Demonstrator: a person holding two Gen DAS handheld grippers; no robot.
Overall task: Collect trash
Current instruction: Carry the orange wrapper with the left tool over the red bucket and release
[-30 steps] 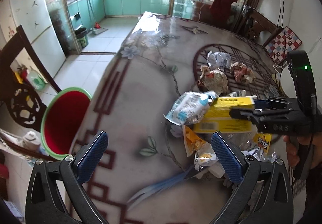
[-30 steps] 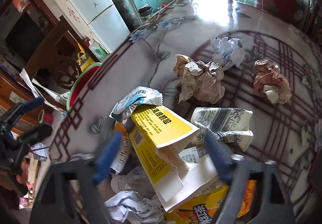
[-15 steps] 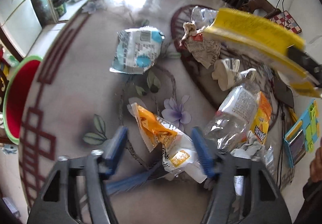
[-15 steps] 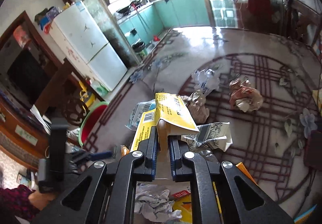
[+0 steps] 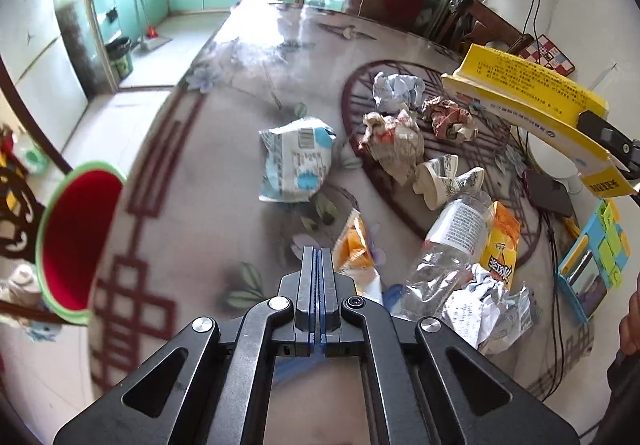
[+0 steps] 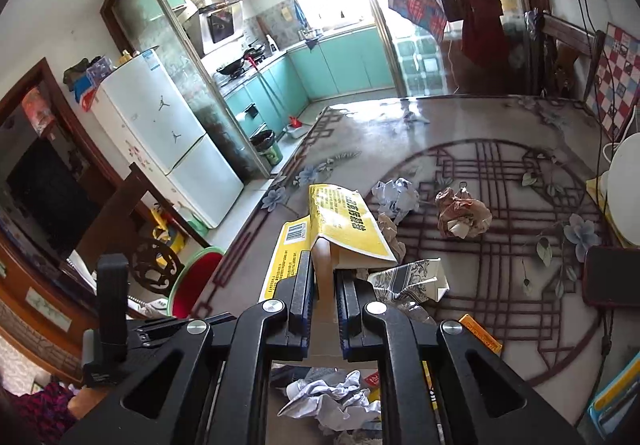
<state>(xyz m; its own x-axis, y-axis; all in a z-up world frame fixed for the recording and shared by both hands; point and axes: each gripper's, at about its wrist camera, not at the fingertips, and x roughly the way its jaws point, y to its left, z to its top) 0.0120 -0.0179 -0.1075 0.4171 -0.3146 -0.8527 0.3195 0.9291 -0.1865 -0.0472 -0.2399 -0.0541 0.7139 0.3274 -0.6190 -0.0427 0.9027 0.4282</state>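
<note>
My right fingers clamp the yellow box above the tabletop; my left fingers are closed, seemingly empty. Wrappers, bottle, crumpled paper remain; red bin waits.

Right gripper lifted yellow box; left gripper closed.

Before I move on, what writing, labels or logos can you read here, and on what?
Nothing can be quoted with certainty.
yellow box: bold Chinese characters and a barcode, too blurred to read.
orange snack bag: large Chinese characters, not legible.
bottle: label in fine print, too small.
blue-and-white wrapper: barcode and fine print, too small.
fridge: two small jumping-figure logos, no words.
</note>
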